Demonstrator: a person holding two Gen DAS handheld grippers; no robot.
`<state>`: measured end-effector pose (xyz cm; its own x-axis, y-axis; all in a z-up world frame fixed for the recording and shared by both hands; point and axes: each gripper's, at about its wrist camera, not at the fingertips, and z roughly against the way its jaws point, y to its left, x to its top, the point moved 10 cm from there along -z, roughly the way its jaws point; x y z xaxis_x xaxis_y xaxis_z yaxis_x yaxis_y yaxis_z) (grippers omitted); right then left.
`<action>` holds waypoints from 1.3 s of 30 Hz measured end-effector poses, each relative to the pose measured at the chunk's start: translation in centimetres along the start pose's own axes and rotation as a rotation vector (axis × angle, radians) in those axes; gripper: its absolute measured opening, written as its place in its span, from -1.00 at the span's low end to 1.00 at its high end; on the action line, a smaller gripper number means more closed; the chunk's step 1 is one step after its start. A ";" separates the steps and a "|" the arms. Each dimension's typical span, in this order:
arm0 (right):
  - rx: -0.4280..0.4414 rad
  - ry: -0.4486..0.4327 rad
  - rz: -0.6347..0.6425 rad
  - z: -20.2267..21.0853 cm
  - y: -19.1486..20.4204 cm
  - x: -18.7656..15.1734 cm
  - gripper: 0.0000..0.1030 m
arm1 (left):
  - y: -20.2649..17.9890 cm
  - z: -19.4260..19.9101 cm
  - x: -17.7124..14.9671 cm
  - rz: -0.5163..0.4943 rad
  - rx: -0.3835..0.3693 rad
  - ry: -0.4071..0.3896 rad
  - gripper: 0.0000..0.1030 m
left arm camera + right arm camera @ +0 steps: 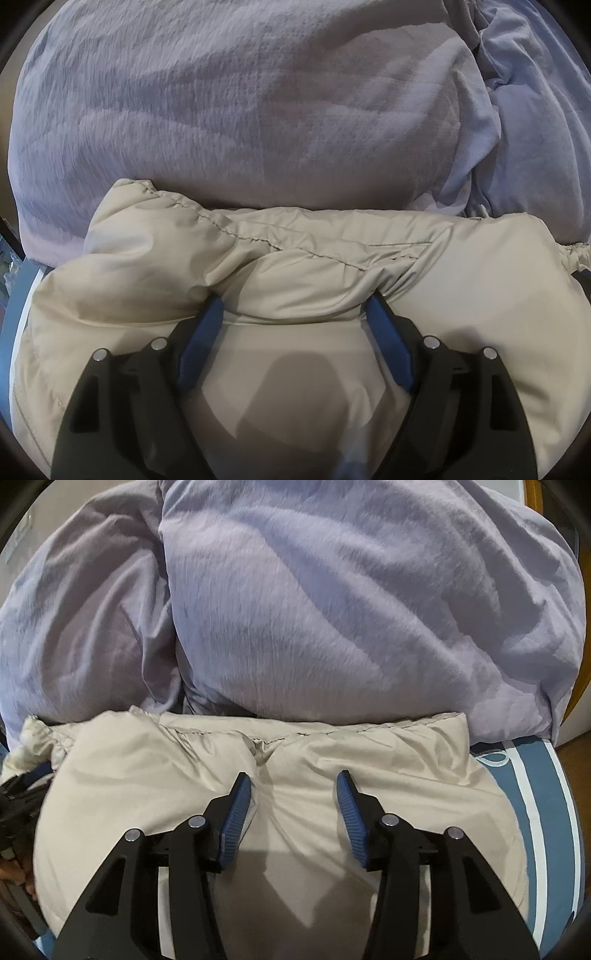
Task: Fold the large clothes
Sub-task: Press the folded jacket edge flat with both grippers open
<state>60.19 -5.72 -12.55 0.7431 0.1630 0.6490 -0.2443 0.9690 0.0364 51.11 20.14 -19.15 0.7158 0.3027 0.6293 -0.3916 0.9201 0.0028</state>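
A beige padded jacket (303, 258) lies folded on the bed and fills the lower half of both views; it also shows in the right wrist view (166, 775). My left gripper (295, 306) is open, its blue pads (201, 343) pressed down into a puffy fold of the jacket. My right gripper (293, 786) is open, its blue pads (236, 819) resting on the jacket either side of a crease. A gathered cuff (574, 256) shows at the right edge of the left wrist view. The left gripper's dark body (18, 797) shows at the left edge of the right wrist view.
A bulky lavender duvet (240, 103) is heaped right behind the jacket, also in the right wrist view (351, 609). A blue bedsheet with white stripes (546, 812) lies under the jacket at the right. Wooden furniture (533, 494) stands at the far right.
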 end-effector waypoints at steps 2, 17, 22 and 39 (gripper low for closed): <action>-0.002 0.007 -0.004 -0.4 -0.1 -0.4 0.04 | 0.1 0.0 -0.1 0.002 -0.002 -0.001 0.57; -0.019 0.002 0.003 -4.3 1.0 -1.6 0.27 | 0.2 -1.1 -0.3 0.008 0.009 -0.013 0.60; -0.020 0.000 0.003 -5.4 1.3 -1.7 0.30 | 0.0 -1.5 -0.3 0.007 0.010 -0.019 0.60; -0.028 -0.004 0.001 -5.2 1.1 -2.1 0.35 | -0.1 -1.7 -1.1 0.015 0.011 -0.038 0.61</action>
<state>61.60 -4.03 -17.87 0.7404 0.1628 0.6522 -0.2274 0.9737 0.0151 51.33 20.15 -21.22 0.6873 0.3061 0.6588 -0.4080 0.9130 0.0016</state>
